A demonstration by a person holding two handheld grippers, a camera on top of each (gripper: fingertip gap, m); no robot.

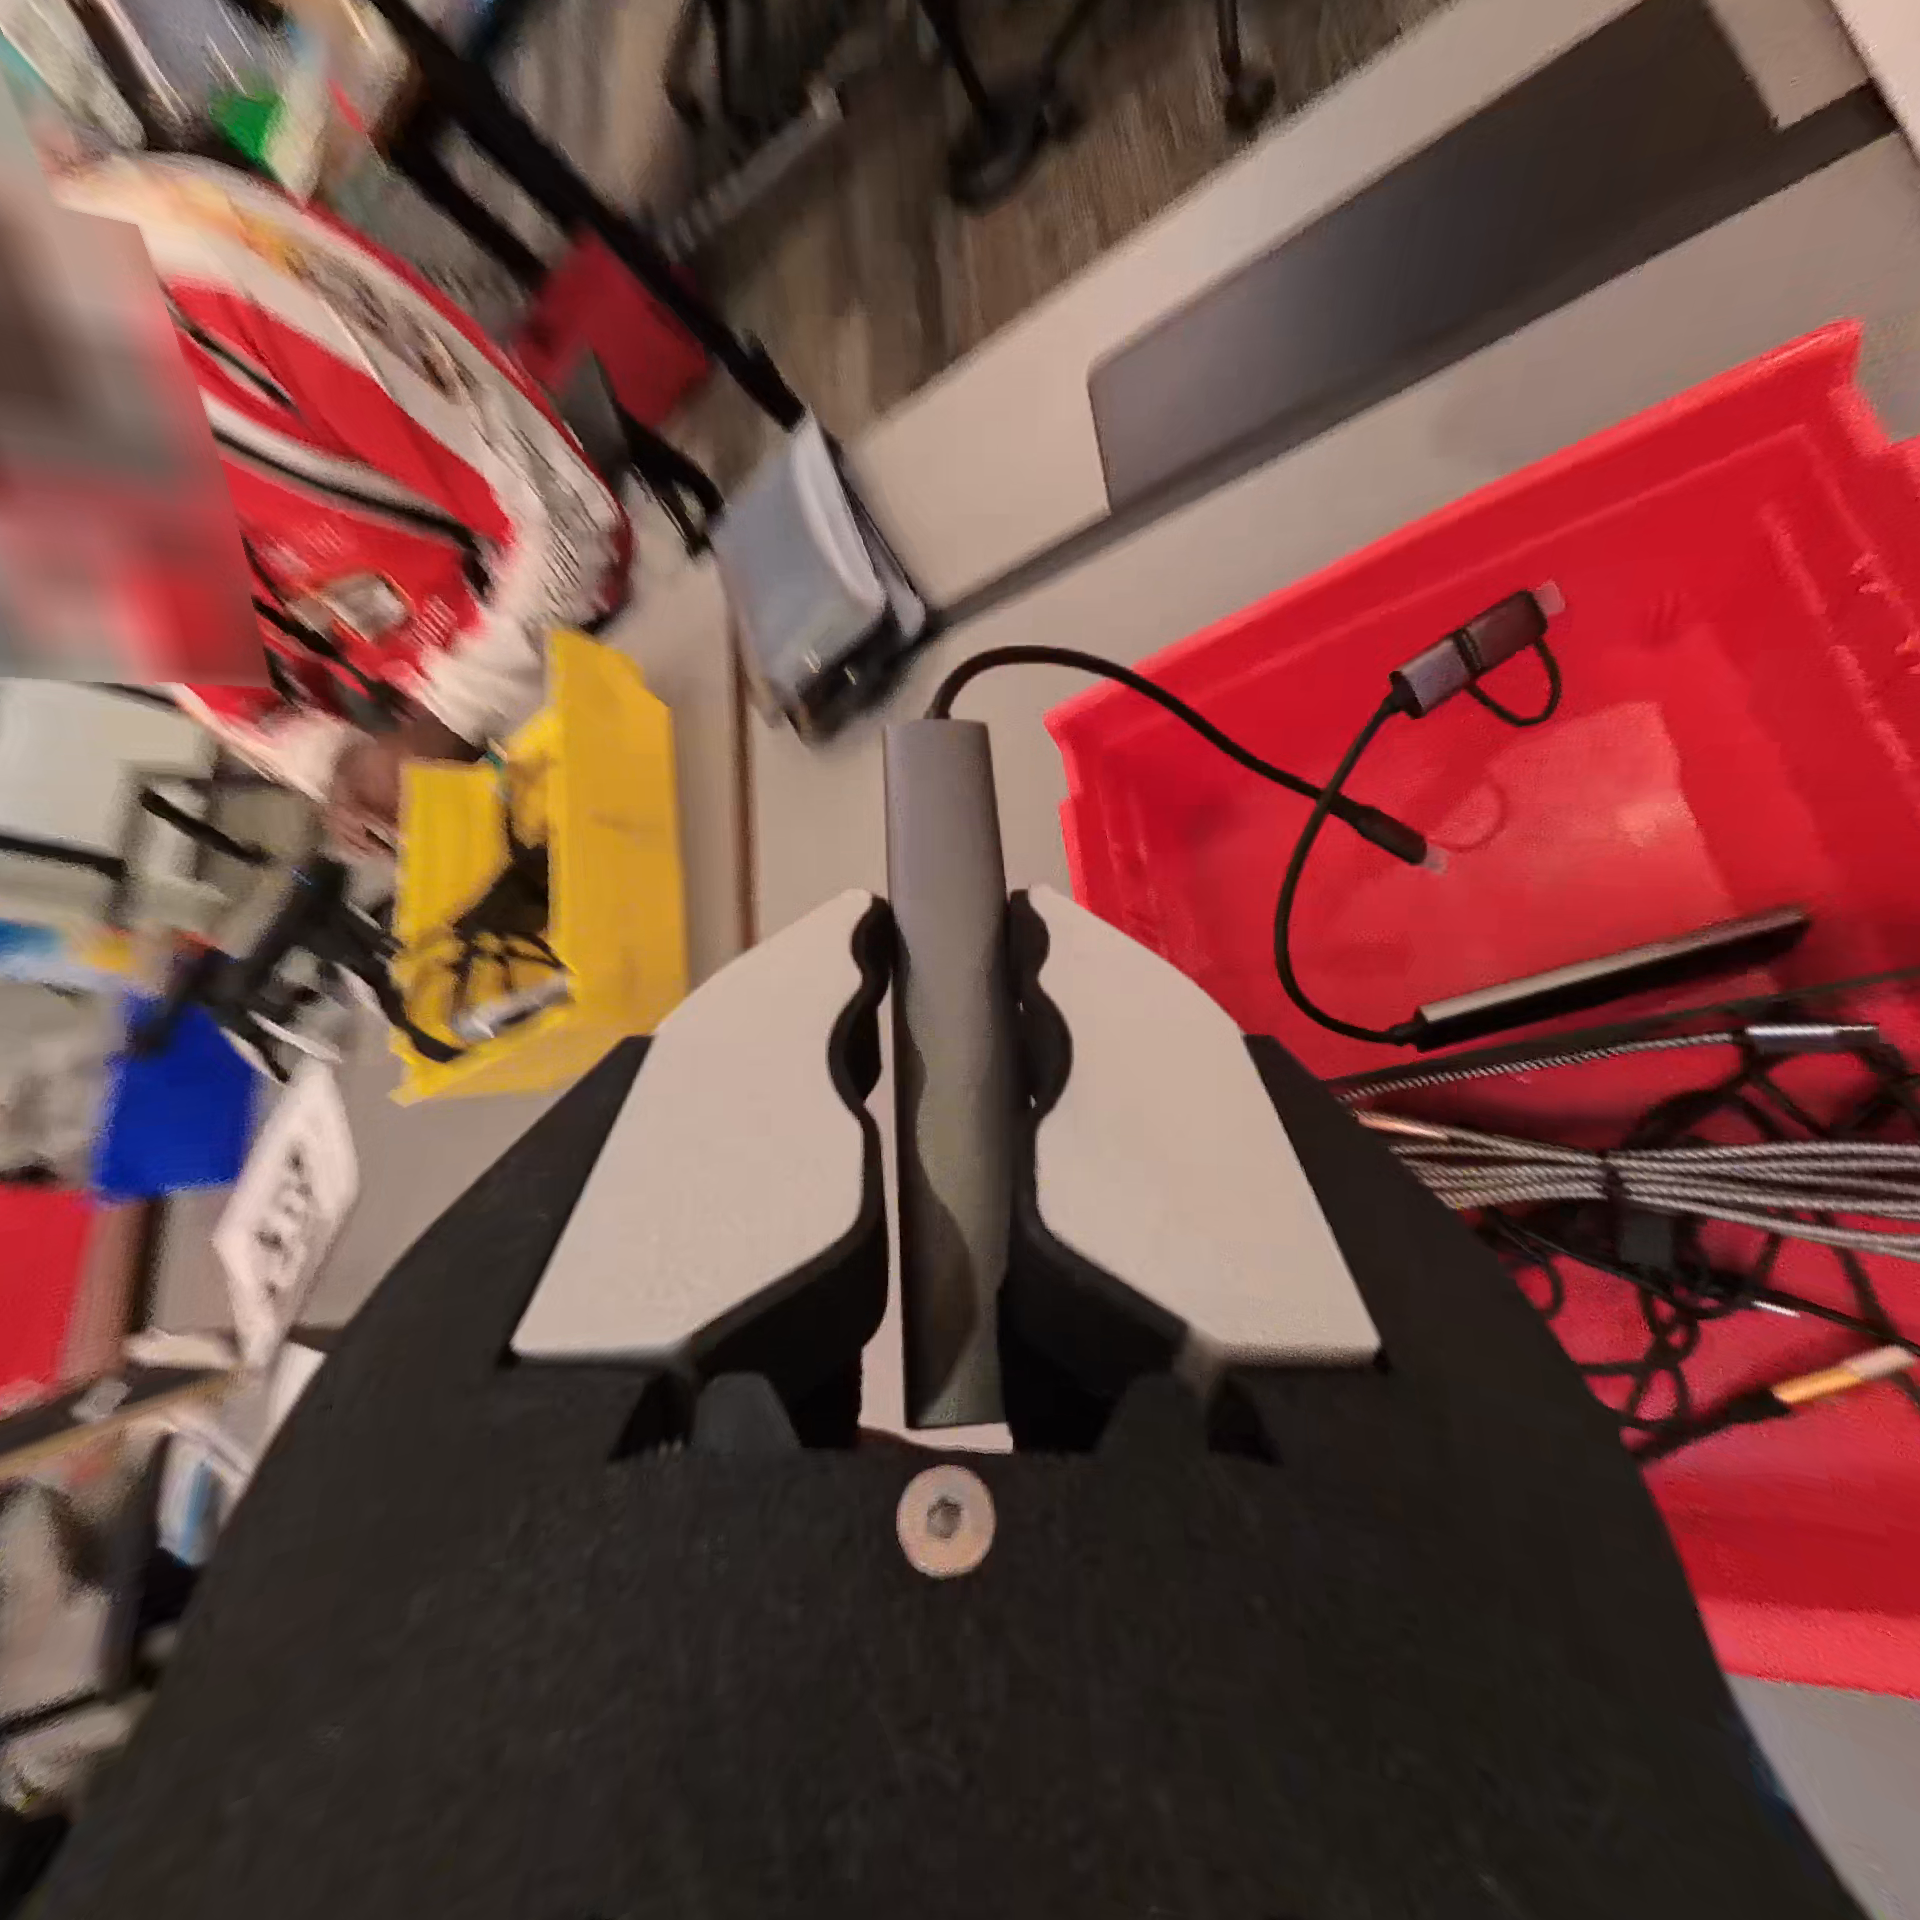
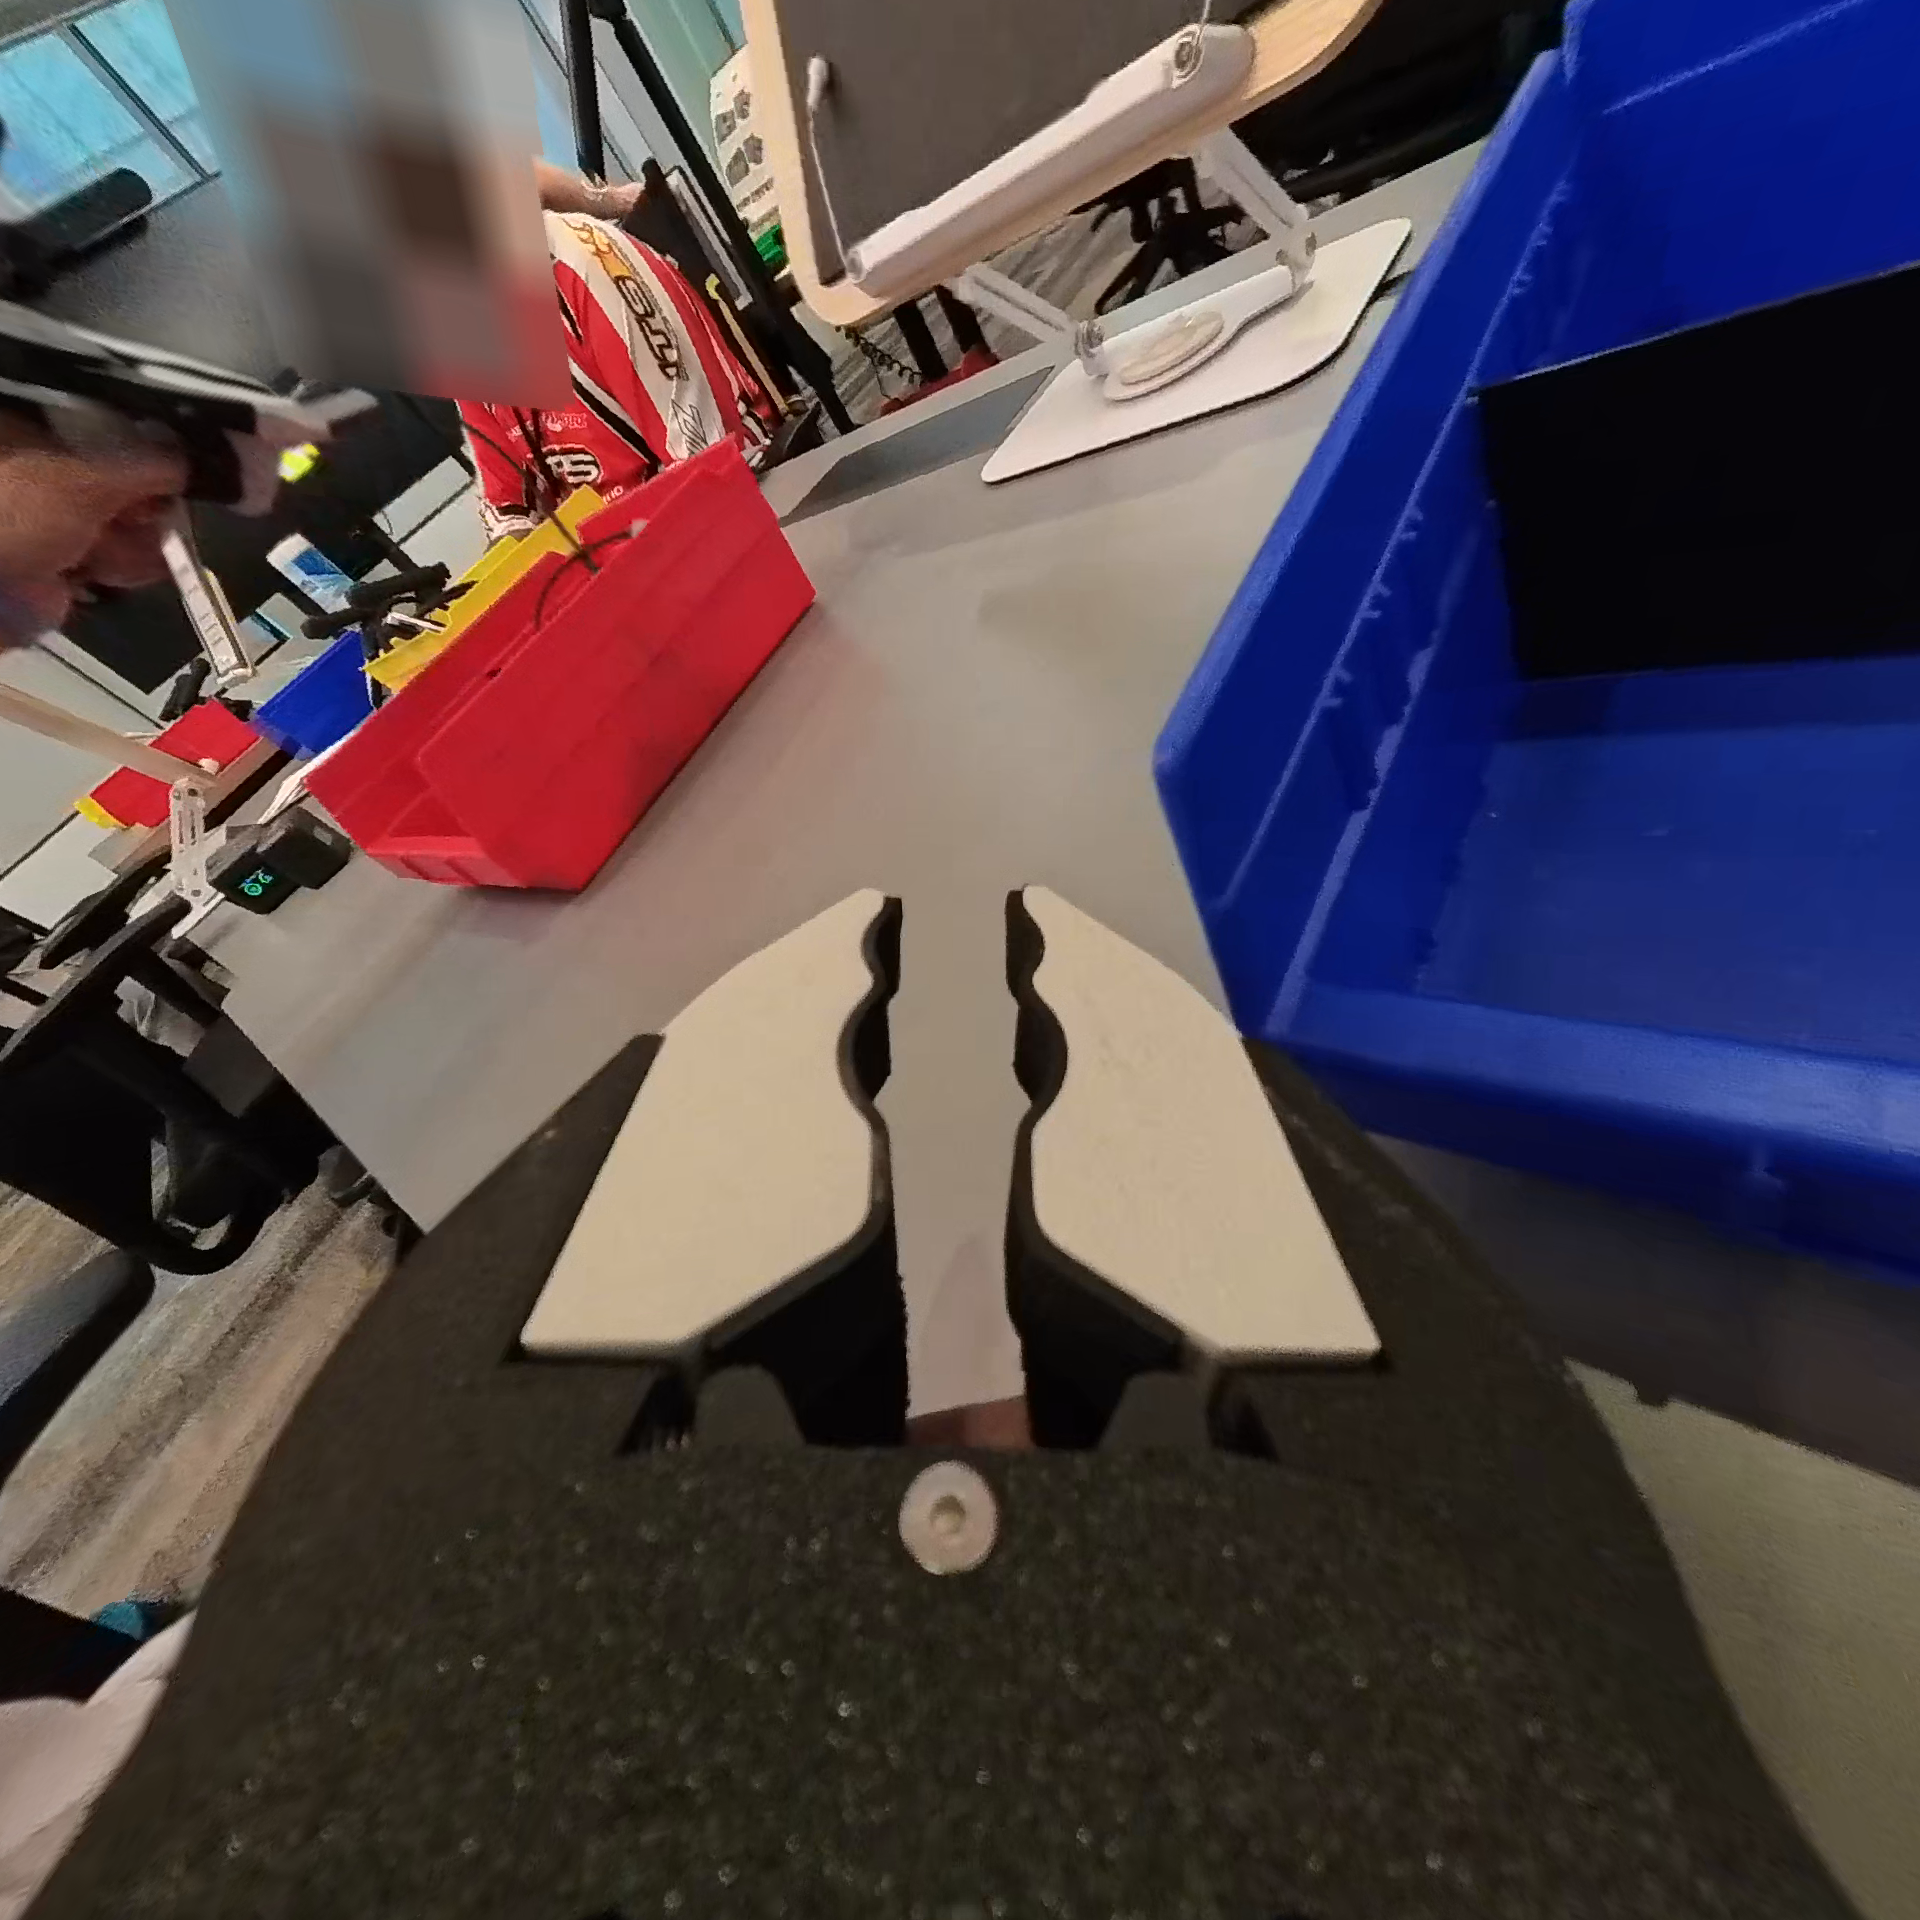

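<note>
My left gripper (image 1: 948, 914) is shut on a slim grey hub bar (image 1: 943, 821) that runs lengthwise between the jaws and sticks out past the tips. Its black cable (image 1: 1288, 894) loops to the right over the red bin (image 1: 1558, 582) and ends in a grey plug (image 1: 1475, 649). A second grey bar (image 1: 1621, 971) and bundled braided cables (image 1: 1662, 1174) lie in that red bin. My right gripper (image 2: 953, 914) is open by a narrow gap and empty, above the grey table (image 2: 987, 665), just left of a blue bin (image 2: 1558, 831).
A yellow bin (image 1: 613, 821) with black cables sits left of the held bar. A person in a red and white shirt (image 2: 623, 343) is behind a red bin (image 2: 582, 717). A white stand (image 2: 1174, 343) is at the back of the table. The left wrist view is motion-blurred. One gripper's finger ends stand about 60 cm off the other's.
</note>
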